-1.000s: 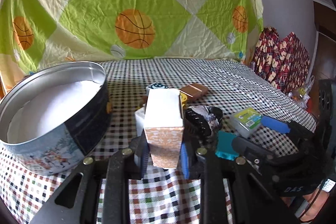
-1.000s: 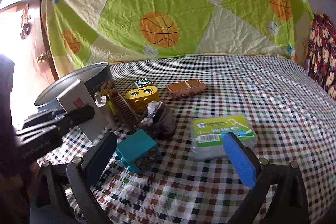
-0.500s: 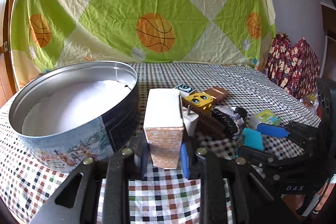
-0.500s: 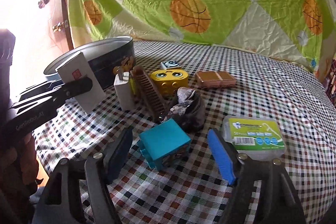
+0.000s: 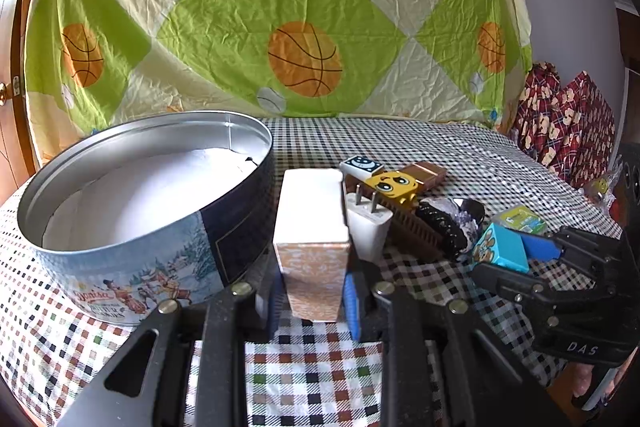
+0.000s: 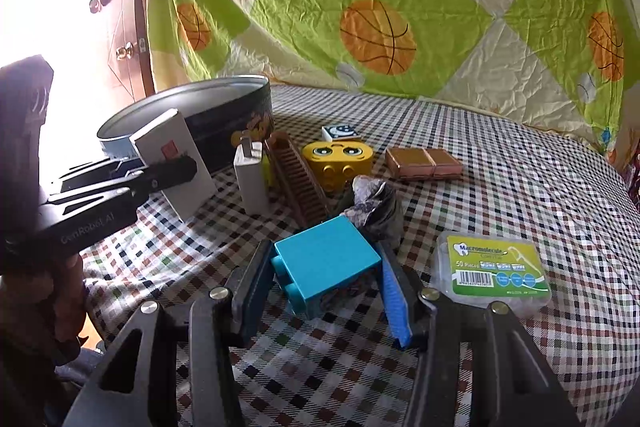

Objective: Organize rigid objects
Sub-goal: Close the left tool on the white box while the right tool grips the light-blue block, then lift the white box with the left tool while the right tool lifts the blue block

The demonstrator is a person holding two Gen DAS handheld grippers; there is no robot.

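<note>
My left gripper [image 5: 312,287] is shut on a tall white box with an orange patterned end [image 5: 312,223], upright just right of the round tin [image 5: 120,255]. The right wrist view shows that box [image 6: 172,151] in the left gripper [image 6: 168,171], in front of the tin [image 6: 224,115]. My right gripper [image 6: 326,267] is closing its jaws around a teal toy block [image 6: 324,255] on the checked cloth, both blue pads against its sides. In the left wrist view the block [image 5: 500,247] sits in the right gripper [image 5: 516,259] at the right.
Behind the teal block lie a dark crumpled hair clip [image 6: 376,203], a brown comb [image 6: 300,183], a white charger [image 6: 250,175], a yellow face block [image 6: 336,163], a copper-coloured case [image 6: 424,163] and a small white tile [image 6: 340,131]. A floss-pick box [image 6: 492,267] lies to the right.
The right gripper's jaws have closed in from wide apart onto the teal block. The left gripper, still on the box, has shifted so the tin shows more fully.
</note>
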